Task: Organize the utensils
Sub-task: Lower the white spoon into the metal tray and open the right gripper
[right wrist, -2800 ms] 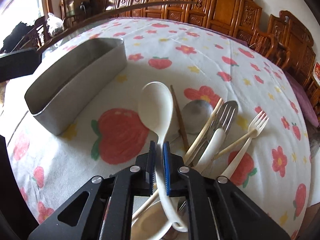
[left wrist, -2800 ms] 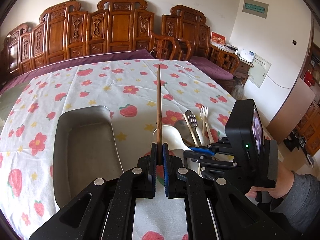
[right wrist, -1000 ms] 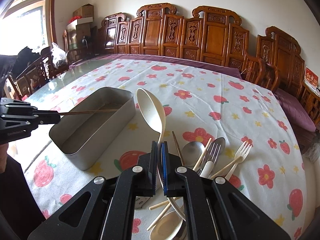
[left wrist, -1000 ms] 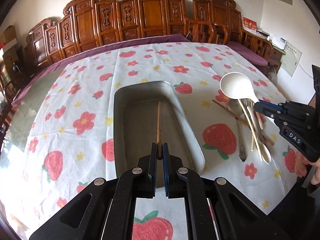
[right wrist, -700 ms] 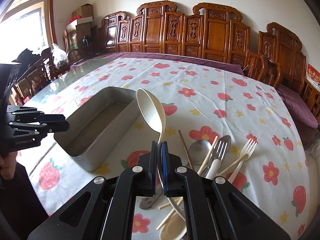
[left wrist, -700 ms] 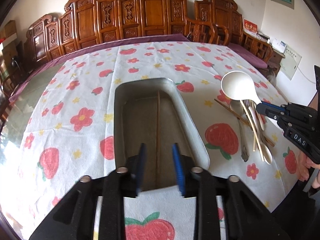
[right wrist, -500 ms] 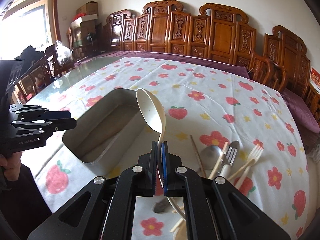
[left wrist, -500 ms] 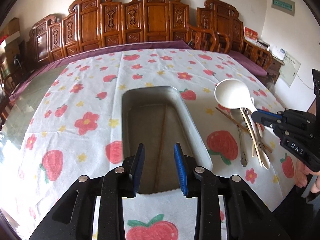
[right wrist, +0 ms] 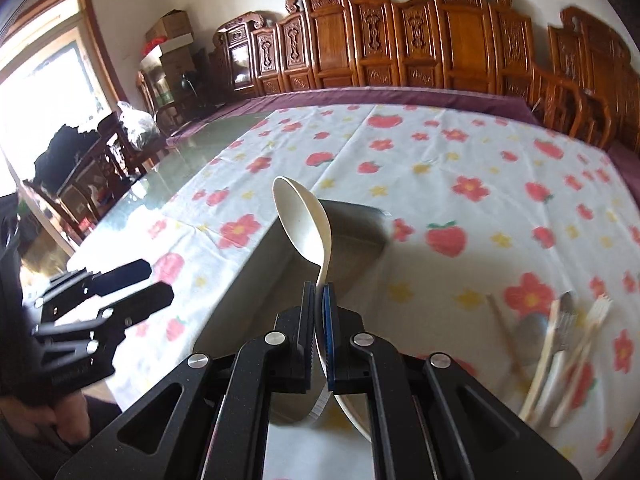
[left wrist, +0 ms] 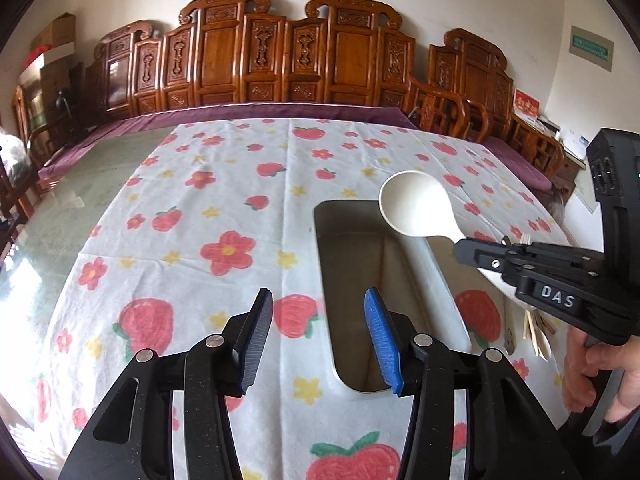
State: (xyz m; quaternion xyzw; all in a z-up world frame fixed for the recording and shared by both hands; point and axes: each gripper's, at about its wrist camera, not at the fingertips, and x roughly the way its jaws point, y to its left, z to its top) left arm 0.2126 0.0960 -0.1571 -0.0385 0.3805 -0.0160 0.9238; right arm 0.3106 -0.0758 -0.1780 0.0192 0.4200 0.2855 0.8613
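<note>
My right gripper (right wrist: 319, 294) is shut on the handle of a white plastic spoon (right wrist: 305, 222) and holds it above the metal tray (right wrist: 360, 224). In the left wrist view the spoon's bowl (left wrist: 416, 204) hovers over the far end of the tray (left wrist: 326, 264), held by the right gripper (left wrist: 480, 252). My left gripper (left wrist: 318, 332) is open and empty, just left of the tray's near end; it also shows in the right wrist view (right wrist: 136, 284). A chopstick lies inside the tray, barely visible.
Loose utensils lie right of the tray: forks, a metal spoon and chopsticks (right wrist: 560, 344). The table carries a strawberry-and-flower cloth (left wrist: 224, 208). Carved wooden chairs (left wrist: 280, 56) line the far side. A hand (left wrist: 600, 376) grips the right tool.
My left gripper opened and let the chopstick drop into the tray, then shifted left. My right gripper carried the white spoon from the utensil pile to over the tray.
</note>
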